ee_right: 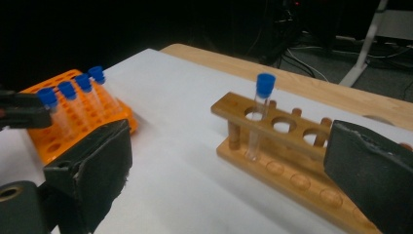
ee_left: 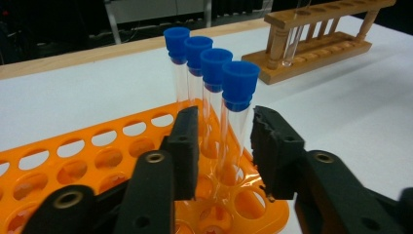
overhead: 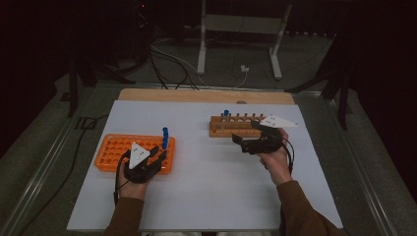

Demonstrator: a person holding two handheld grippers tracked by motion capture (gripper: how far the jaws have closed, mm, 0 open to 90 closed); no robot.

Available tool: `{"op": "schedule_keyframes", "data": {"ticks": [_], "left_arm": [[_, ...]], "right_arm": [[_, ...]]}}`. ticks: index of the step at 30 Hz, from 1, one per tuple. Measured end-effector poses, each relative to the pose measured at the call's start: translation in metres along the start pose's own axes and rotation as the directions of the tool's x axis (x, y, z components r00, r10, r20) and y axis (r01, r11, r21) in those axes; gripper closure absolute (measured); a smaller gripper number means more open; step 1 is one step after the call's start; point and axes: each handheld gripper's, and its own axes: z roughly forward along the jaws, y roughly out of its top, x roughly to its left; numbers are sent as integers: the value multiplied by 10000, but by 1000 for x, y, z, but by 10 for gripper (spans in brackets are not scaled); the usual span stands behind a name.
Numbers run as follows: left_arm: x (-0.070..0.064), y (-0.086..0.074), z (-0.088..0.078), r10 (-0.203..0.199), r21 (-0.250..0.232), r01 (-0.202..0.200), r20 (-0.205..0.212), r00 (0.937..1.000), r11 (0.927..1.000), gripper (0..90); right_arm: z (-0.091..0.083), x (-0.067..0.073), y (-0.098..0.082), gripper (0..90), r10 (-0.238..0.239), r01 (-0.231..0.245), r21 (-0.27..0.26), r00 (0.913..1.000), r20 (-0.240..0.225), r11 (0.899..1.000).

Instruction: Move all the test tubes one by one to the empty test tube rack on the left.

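High view first: from where I sit I see my left gripper (overhead: pixel 153 156) at the near right corner of the orange rack (overhead: pixel 114 147), right at the blue-capped tubes (overhead: pixel 165 136) standing along that end, though from up here they merge into one blue stack and I cannot count them. My right gripper (overhead: pixel 248 138) hangs just in front of the wooden rack (overhead: pixel 230 129), where one capped tube (overhead: pixel 226 114) stands near the rack's left end; both racks sit well apart on the white table cover (overhead: pixel 206 187). Left gripper view gives me the count: four blue-capped tubes in a row in the orange rack (ee_left: pixel 73 161), and the nearest tube (ee_left: pixel 237 122) stands upright between my two jaws, with a sliver of space on either side, so the pads (ee_left: pixel 187 146) are not pressing on it; the grip is released, the tube resting in its hole. The wooden rack (ee_left: pixel 316 46) sits farther off with one clear tube in it. Right gripper view shows the right jaws spread wide and holding nothing, the single tube (ee_right: pixel 259 114) upright in the end hole of the wooden rack (ee_right: pixel 292 165) ahead between them, and the four tubes (ee_right: pixel 73 97) in the orange rack (ee_right: pixel 58 136) beyond.
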Motion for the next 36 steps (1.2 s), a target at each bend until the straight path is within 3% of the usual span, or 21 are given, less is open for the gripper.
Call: {"op": "schedule_keyframes", "data": {"ticks": [9,13,16,19,22,27,36], "left_arm": [[2,1,-5,-155,-217,160,264,9995,9996,502],[4,2,-7,-390,-322,400,310,9988,9987,387],[5,1,-8,-479,-327,481,85,9988,9983,280],[7,2,-9,-821,-372,825,101,9966,9959,192],[9,2,-11,-1079,-431,1083,107,9941,9932,150],[9,3,-12,-1190,-356,1190,38,9929,9923,23],[7,3,-13,-1231,-331,1239,252,9921,9917,7]], "right_arm": [[25,-3,15,39,-169,163,266,9996,242,9995],[35,-6,19,51,-140,126,345,9992,387,9993],[42,-10,20,55,-44,29,339,9991,430,9994],[48,-13,18,55,65,-87,426,9986,521,9991],[55,-16,16,55,55,-91,569,9980,635,9983],[64,-19,15,55,82,-129,698,9977,672,9975],[79,-21,16,82,110,-189,846,9956,936,9962]]}}
